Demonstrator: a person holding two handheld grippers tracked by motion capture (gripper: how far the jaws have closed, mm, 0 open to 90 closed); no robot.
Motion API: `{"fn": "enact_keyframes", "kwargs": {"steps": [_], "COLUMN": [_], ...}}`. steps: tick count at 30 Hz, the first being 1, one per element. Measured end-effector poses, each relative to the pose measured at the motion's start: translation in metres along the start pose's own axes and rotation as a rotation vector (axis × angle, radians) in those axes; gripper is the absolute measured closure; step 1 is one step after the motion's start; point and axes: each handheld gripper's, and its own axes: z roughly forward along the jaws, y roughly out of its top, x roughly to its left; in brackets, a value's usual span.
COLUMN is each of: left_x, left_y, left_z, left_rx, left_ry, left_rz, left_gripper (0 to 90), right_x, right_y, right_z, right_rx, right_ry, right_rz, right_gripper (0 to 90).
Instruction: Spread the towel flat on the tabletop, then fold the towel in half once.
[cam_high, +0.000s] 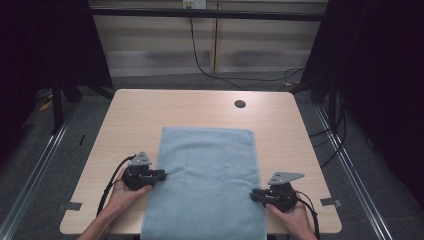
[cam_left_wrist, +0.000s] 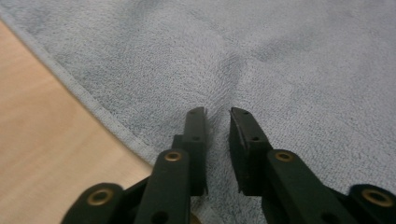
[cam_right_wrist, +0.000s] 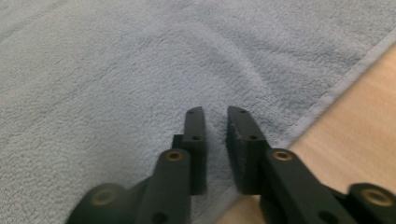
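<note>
Nearest you, your left hand and right hand enter from the bottom edge, each carrying a gripper. The left gripper sits at the left hem of the blue-grey towel; the right gripper sits at the right hem. In the left gripper view, your fingers stand over the towel with a narrow gap, and a pinched ridge of cloth rises into that gap; whether the pads press it cannot be told. In the right gripper view, the fingers likewise stand close together above the towel just inside its hem, grip unconfirmed.

The towel lies flat, long side running away from you, in the middle of the desk. Its near end overhangs the desk's front edge and is cut off by the frame. Bare desk remains on both sides of the cloth, and a wider bare band beyond its far hem.

Farther off, a round cable hole lies near the desk's far edge. Beyond it, a cable hangs down the wall; both flanks fall into darkness.
</note>
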Motion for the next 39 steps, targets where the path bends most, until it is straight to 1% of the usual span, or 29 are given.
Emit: {"fn": "enact_keyframes", "kwargs": {"steps": [2, 4, 5, 7, 9, 10, 11, 12, 13, 14, 15, 16, 17, 18, 20, 21, 23, 25, 26, 28, 29, 30, 31, 32, 33, 36, 37, 38, 39], "left_x": [-0.008, -0.012, -0.016, -0.025, -0.031, -0.033, -0.034, -0.035, -0.033, -0.033, -0.026, -0.021, -0.021, -0.012, -0.002, 0.002, 0.007, 0.008, 0.008, 0.007, 0.007, 0.006, 0.004, 0.002, 0.0, -0.005, -0.007, -0.012, -0.017], "left_y": [-0.002, -0.003, -0.004, -0.007, -0.009, -0.01, -0.01, -0.009, -0.007, -0.007, 0.0, 0.005, 0.005, 0.014, 0.02, 0.022, 0.024, 0.023, 0.021, 0.018, 0.017, 0.014, 0.012, 0.01, 0.007, 0.003, 0.001, -0.004, -0.006], "left_z": [-0.004, -0.005, -0.006, -0.009, -0.01, -0.012, -0.013, -0.014, -0.013, -0.013, -0.011, -0.01, -0.01, -0.006, 0.0, 0.004, 0.01, 0.015, 0.017, 0.016, 0.015, 0.013, 0.012, 0.009, 0.008, 0.003, 0.002, -0.002, -0.005], "left_rx": [0.019, 0.03, 0.034, 0.046, 0.054, 0.06, 0.057, 0.044, 0.038, 0.038, 0.018, 0.001, 0.001, -0.012, -0.035, -0.026, -0.033, -0.009, 0.01, 0.006, 0.005, 0.005, -0.004, -0.002, -0.001, 0.005, 0.0, 0.001, 0.004], "left_ry": [-0.007, -0.008, -0.02, -0.061, -0.07, -0.064, -0.06, -0.057, -0.062, -0.062, -0.034, -0.037, -0.037, -0.028, -0.01, -0.011, 0.018, 0.021, 0.037, 0.037, 0.026, 0.025, 0.014, 0.016, 0.007, -0.004, -0.008, -0.022, -0.017], "left_rz": [0.017, 0.022, 0.03, 0.021, 0.036, 0.035, 0.043, 0.064, 0.053, 0.053, 0.028, 0.015, 0.015, -0.007, -0.023, -0.029, -0.027, -0.029, -0.022, -0.013, -0.013, -0.019, -0.016, -0.005, -0.003, -0.008, -0.012, -0.02, -0.026], "left_gripper": [80.3, 80.5, 81.1, 81.4, 81.8, 81.7, 81.2, 78.6, 75.9, 74.8, 72.3, 70.6, 69.9, 68.7, 67.2, 67.2, 66.8, 66.8, 66.8, 67.1, 67.1, 68.1, 68.0, 68.0, 68.0, 68.0, 67.9, 68.0, 68.0], "right_x": [0.002, 0.004, 0.01, 0.016, 0.02, 0.02, 0.018, 0.013, 0.007, 0.002, -0.003, -0.007, -0.012, -0.016, -0.021, -0.023, -0.026, -0.028, -0.03, -0.032, -0.032, -0.034, -0.035, -0.035, -0.034, -0.032, -0.029, -0.027, -0.024], "right_y": [-0.003, -0.004, -0.008, -0.012, -0.015, -0.015, -0.014, -0.011, -0.007, -0.003, 0.002, 0.007, 0.012, 0.016, 0.024, 0.028, 0.037, 0.045, 0.049, 0.054, 0.054, 0.056, 0.055, 0.055, 0.054, 0.053, 0.052, 0.05, 0.048], "right_z": [-0.002, -0.004, -0.006, -0.01, -0.014, -0.018, -0.023, -0.029, -0.033, -0.035, -0.034, -0.032, -0.028, -0.023, -0.013, -0.008, 0.002, 0.012, 0.018, 0.027, 0.027, 0.036, 0.04, 0.043, 0.044, 0.044, 0.043, 0.043, 0.042], "right_rx": [0.003, 0.007, 0.018, 0.025, 0.046, 0.042, 0.01, -0.038, -0.078, -0.099, -0.109, -0.116, -0.123, -0.129, -0.118, -0.105, -0.095, -0.082, -0.078, -0.064, -0.064, -0.048, -0.036, -0.025, -0.014, -0.009, -0.003, -0.001, 0.003], "right_ry": [0.013, 0.015, 0.042, 0.063, 0.094, 0.079, 0.073, 0.084, 0.088, 0.074, 0.063, 0.052, 0.042, 0.038, 0.027, 0.02, 0.014, 0.005, 0.003, -0.012, -0.012, -0.017, -0.025, -0.024, -0.032, -0.023, -0.027, -0.027, -0.031], "right_rz": [0.01, 0.008, 0.001, 0.003, 0.011, -0.014, -0.009, 0.021, 0.038, 0.052, 0.05, 0.048, 0.051, 0.06, 0.055, 0.051, 0.036, 0.033, 0.031, 0.026, 0.026, 0.018, 0.015, 0.018, 0.015, 0.013, 0.006, -0.001, -0.009], "right_gripper": [82.1, 83.1, 85.0, 85.3, 84.1, 82.0, 81.2, 80.0, 77.6, 76.4, 76.4, 75.7, 74.5, 73.8, 72.6, 72.5, 71.2, 69.1, 68.7, 67.1, 67.1, 65.4, 64.4, 64.1, 63.9, 62.7, 61.7, 61.3, 61.2]}}
